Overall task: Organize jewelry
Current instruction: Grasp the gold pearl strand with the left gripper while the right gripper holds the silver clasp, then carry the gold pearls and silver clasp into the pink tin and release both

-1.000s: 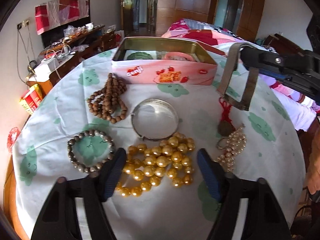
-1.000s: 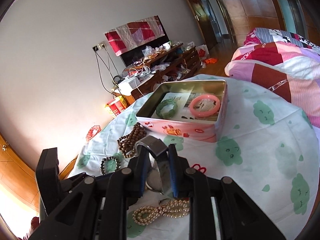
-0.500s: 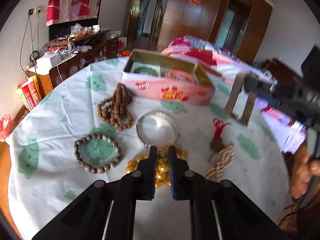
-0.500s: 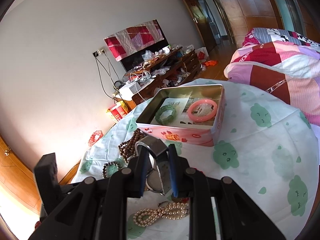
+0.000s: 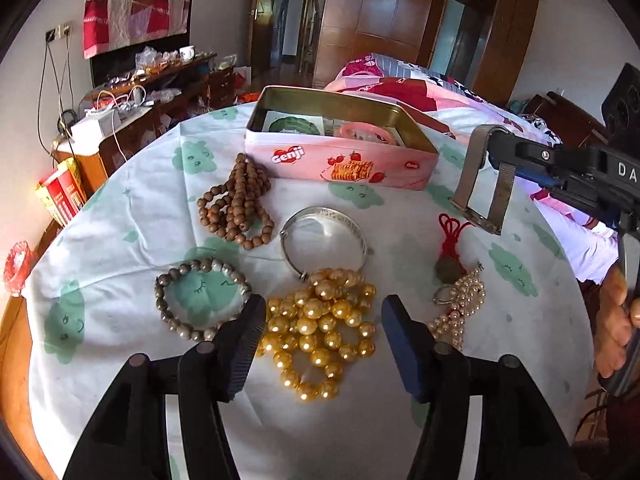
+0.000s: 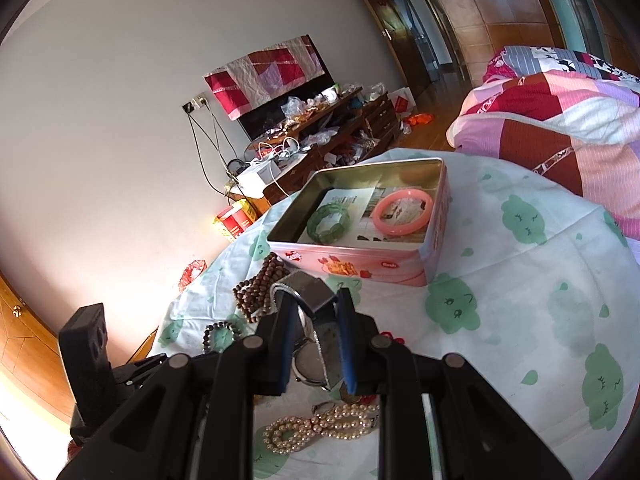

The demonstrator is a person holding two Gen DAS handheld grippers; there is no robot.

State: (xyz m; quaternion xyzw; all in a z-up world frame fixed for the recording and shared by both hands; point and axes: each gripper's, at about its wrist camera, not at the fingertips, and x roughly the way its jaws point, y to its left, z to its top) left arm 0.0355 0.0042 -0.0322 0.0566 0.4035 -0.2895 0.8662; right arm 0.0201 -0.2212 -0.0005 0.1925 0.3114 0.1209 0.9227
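open pink tin (image 5: 340,164) at bench's far side, holding green bangle (image 6: 329,219) and pink bangle (image 6: 403,211); before it on the cloth: brown bead strand (image 5: 236,204), silver bangle (image 5: 324,240), grey bead bracelet (image 5: 200,300), gold pearl heap (image 5: 320,328), pearl strand (image 5: 460,304); watch (image 5: 482,182) lifted clear of the bench

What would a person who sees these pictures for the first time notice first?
First the heap of golden beads, on the tablecloth between the opening fingers of the left gripper, which do not touch it. Behind it stands the open pink tin with a green bracelet and a pink bangle inside. The right gripper holds a watch above the table.
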